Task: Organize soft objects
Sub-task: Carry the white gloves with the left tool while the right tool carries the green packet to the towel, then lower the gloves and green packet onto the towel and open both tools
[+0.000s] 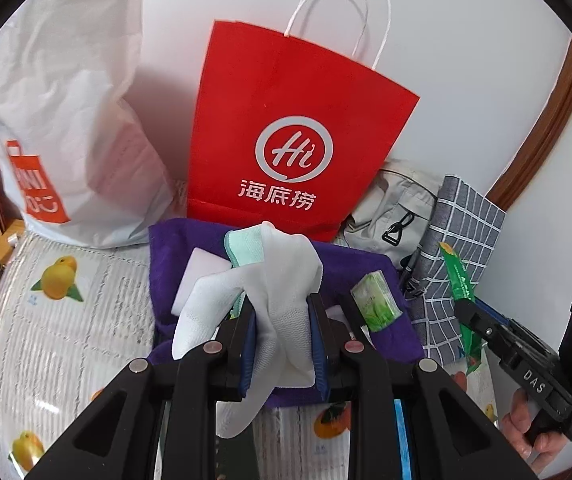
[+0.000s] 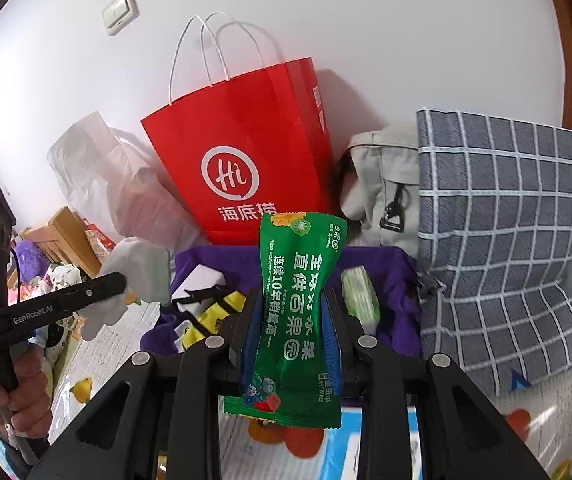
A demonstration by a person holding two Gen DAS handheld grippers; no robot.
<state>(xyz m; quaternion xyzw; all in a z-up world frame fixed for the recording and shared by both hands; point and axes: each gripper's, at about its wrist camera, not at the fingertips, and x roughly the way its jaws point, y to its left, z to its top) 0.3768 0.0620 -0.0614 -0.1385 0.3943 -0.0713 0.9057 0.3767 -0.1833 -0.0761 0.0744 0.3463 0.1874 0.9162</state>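
Observation:
My left gripper is shut on a white sock with a mint-green cuff, held above a purple cloth. On the cloth lie a white sponge block and a green tissue pack. My right gripper is shut on a green wet-wipes packet, held upright above the same purple cloth. The right gripper also shows in the left wrist view, with the packet. The left gripper with the sock shows in the right wrist view.
A red paper bag stands against the wall behind the cloth. A white plastic bag stands to its left, a beige bag and a grey checked cloth to its right. The fruit-print table cover lies underneath.

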